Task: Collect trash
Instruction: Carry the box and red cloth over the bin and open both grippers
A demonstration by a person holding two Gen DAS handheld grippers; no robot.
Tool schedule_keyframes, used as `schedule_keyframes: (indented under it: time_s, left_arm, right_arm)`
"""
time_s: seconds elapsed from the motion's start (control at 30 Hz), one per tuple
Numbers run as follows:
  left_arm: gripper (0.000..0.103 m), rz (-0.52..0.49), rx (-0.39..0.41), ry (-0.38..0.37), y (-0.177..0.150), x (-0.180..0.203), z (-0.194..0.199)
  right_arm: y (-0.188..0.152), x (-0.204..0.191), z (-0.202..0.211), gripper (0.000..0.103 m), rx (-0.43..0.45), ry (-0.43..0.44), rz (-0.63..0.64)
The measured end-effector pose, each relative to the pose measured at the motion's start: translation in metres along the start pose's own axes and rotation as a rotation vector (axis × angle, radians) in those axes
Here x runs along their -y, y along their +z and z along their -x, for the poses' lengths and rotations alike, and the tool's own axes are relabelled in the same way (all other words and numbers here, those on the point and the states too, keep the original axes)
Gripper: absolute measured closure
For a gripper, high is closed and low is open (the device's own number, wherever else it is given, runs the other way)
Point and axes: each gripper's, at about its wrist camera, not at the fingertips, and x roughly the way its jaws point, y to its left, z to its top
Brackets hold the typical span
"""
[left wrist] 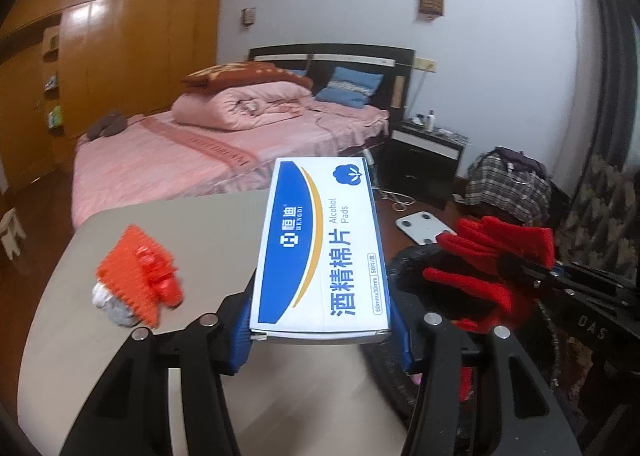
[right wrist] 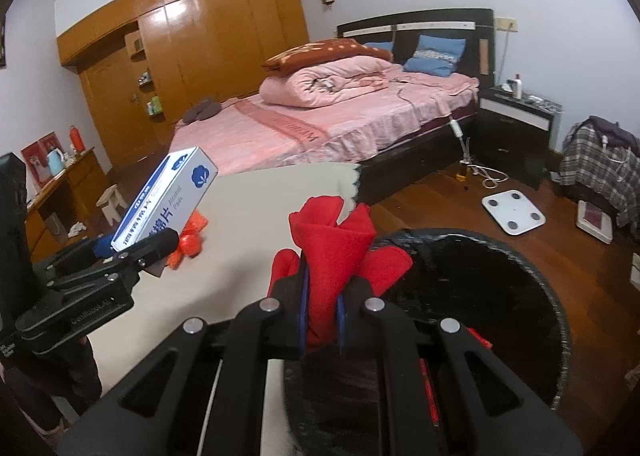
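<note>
Blue pads of the left gripper point(left wrist: 320, 330) press on the two long sides of a white and blue box point(left wrist: 320, 248) of alcohol pads, jaws about half spread, the box lifted clear of the beige table point(left wrist: 200, 216). It looks like light, stiff cardboard; a hold across its narrow width near one end, as here, should keep it, though hard squeezing could dent it. Its free end points up and away, with the gripper angled down toward the table.

Jaws of the right gripper point(right wrist: 323, 326) are nearly closed on a folded red cloth point(right wrist: 332, 252), soft and limp, bunched between the pads and flaring above them. A pinch through the thick fold suits it, since loose corners may slip. This gripper also points downward, beside the rim of a black bin point(right wrist: 560, 308) at the table's edge.

Farther off on the table lie an orange brush-like thing point(left wrist: 136, 280) and a crumpled white wad point(left wrist: 108, 302), probably still to collect.
</note>
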Motion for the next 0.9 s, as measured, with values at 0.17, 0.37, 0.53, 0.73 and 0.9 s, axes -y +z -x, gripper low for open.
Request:
schedule_keyframes:
  time_s: [0.17, 0.37, 0.53, 0.73, 0.9]
  left_arm:
    - [0.049, -0.043, 0.005, -0.055, 0.006, 0.027, -0.007]
    - [0.049, -0.09, 0.005, -0.117, 0.01, 0.06, -0.017]
    - [0.049, -0.121, 0.005, -0.16, 0.012, 0.086, -0.027]
    - [0.049, -0.15, -0.009, -0.2, 0.01, 0.108, -0.042]
    - [0.049, -0.157, -0.027, -0.225, 0.008, 0.121, -0.053]
  right_arm:
    - [-0.003, 0.02, 0.011, 0.093, 0.01, -0.043, -0.012]
    - [-0.007, 0.046, 0.021, 0.093, 0.018, -0.093, -0.029]
    - [-0.013, 0.065, 0.026, 0.093, 0.015, -0.128, -0.046]
    - [-0.022, 0.083, 0.03, 0.093, 0.007, -0.163, -0.063]
    - [-0.03, 0.096, 0.029, 0.091, -0.004, -0.184, -0.08]
